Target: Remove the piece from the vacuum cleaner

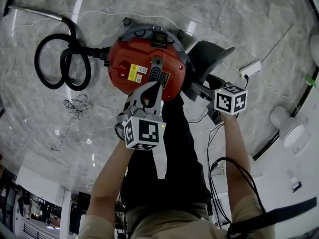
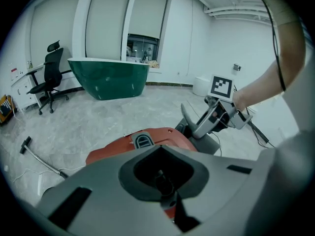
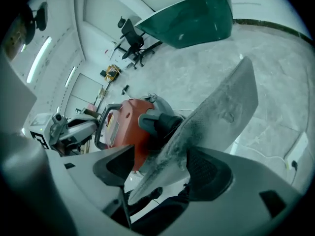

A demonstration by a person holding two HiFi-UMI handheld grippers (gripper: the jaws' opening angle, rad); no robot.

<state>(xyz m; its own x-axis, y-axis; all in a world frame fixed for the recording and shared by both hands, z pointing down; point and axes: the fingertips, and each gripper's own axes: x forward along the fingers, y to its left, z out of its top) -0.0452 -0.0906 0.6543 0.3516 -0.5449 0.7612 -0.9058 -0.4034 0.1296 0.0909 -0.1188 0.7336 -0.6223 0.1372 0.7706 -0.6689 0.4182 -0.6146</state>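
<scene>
the vacuum (image 1: 144, 63) sits on the stone surface (image 1: 239, 24), with its hose (image 1: 60, 63) looped out at 9 o'clock. the grey, dusty piece (image 3: 219, 112) stands off the vacuum's 3 o'clock side, tilted up. the right claw (image 3: 165, 176) pinches the piece's lower edge between both pads. the left claw (image 2: 165, 178) is pressed together over the top of the red body. it looks closed on the black handle (image 3: 101, 132), though the dark hollow between its pads makes that hard to confirm.

whether the piece is free of its dark fitting on the vacuum is not clear. its lower end lies right against that fitting.

risks, as i judge them:
- the grip is on a thin, dusty edge. dust cuts friction, so a pull could let the piece slide out of the pads and drop onto the surface.
- if the piece is latched, a pull straight toward 3 o'clock may drag the whole vacuum. that is more likely if the left claw's hold on the handle is loose. the body could then roll or tip.
- pulling at an angle could bend the flat piece or jam it in its fitting. a pull along the fitting's own line looks safer.
- the two claws are close together, so a sudden release could knock one into the other.
</scene>
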